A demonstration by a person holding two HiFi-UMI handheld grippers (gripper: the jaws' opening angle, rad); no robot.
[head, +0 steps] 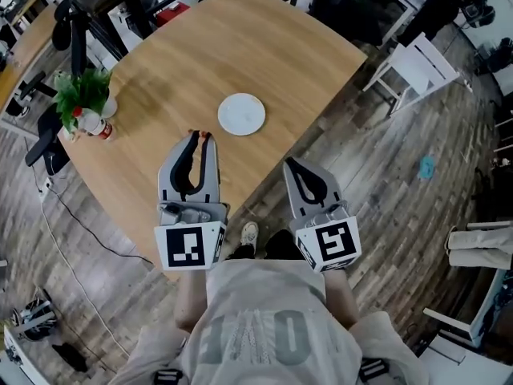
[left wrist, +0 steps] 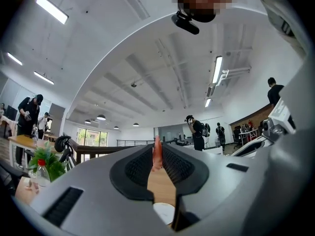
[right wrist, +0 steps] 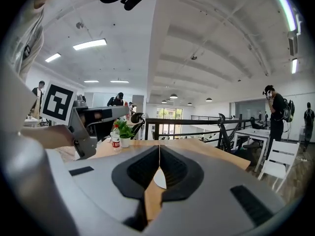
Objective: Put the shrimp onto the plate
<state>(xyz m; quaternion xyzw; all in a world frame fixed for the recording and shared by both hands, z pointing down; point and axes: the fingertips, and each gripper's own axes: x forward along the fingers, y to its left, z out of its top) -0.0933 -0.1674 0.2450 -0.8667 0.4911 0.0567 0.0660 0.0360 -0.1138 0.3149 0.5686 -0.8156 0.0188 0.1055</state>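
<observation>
A small white plate (head: 241, 113) lies empty on the round wooden table (head: 264, 54). My left gripper (head: 200, 137) is held above the table's near part, short of the plate, shut on an orange-pink shrimp (head: 205, 136). In the left gripper view the shrimp (left wrist: 157, 154) stands pinched between the jaw tips, with the plate (left wrist: 164, 212) showing low between the jaws. My right gripper (head: 289, 164) hovers off the table's near right edge, shut with nothing in it. The right gripper view shows its closed tips (right wrist: 159, 149) and a sliver of the plate (right wrist: 160, 178) behind them.
A potted green plant (head: 84, 93) and a small bottle with a red label (head: 96, 125) stand at the table's left edge. A white chair (head: 413, 66) stands on the floor to the right. My shoes (head: 250, 233) show below the table's near edge.
</observation>
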